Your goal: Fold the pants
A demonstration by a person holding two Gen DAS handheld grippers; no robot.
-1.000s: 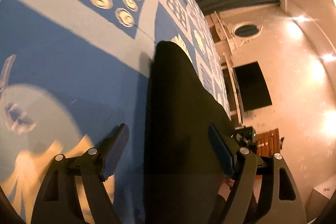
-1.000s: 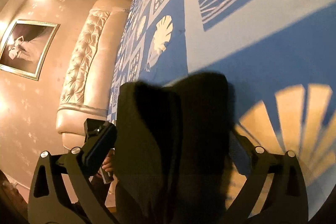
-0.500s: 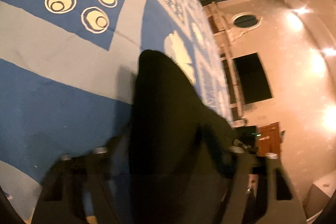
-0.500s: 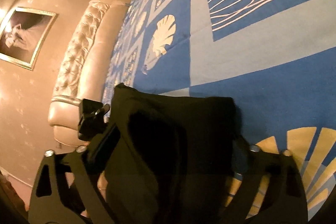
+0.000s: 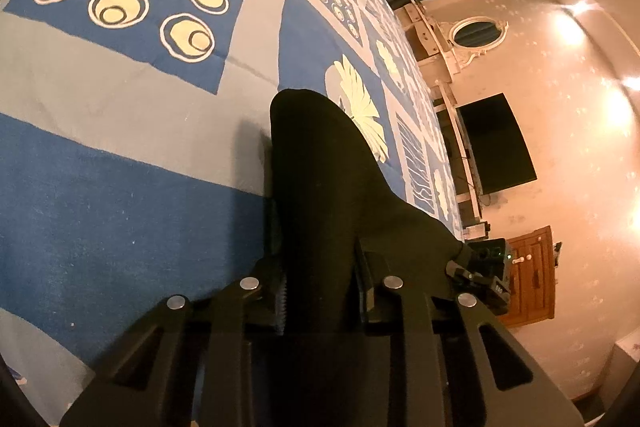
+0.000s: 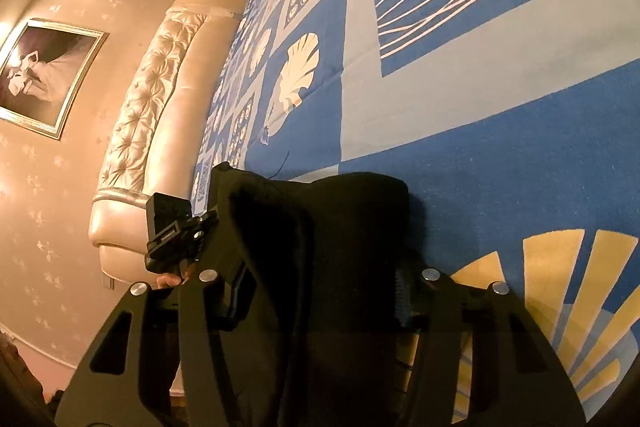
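black pants (image 5: 320, 187) lie on the blue patterned bedspread (image 5: 120, 187), long axis running away from both grippers. left gripper (image 5: 320, 295) and right gripper (image 6: 320, 291) have just been closing, each now clamped on the near edge. only the right view shows the bunched fold and the left gripper.

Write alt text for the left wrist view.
The left hand-held gripper has just been closing on a fold of black pants lying on a blue patterned bedspread. A peach wall with a dark screen stands beyond.
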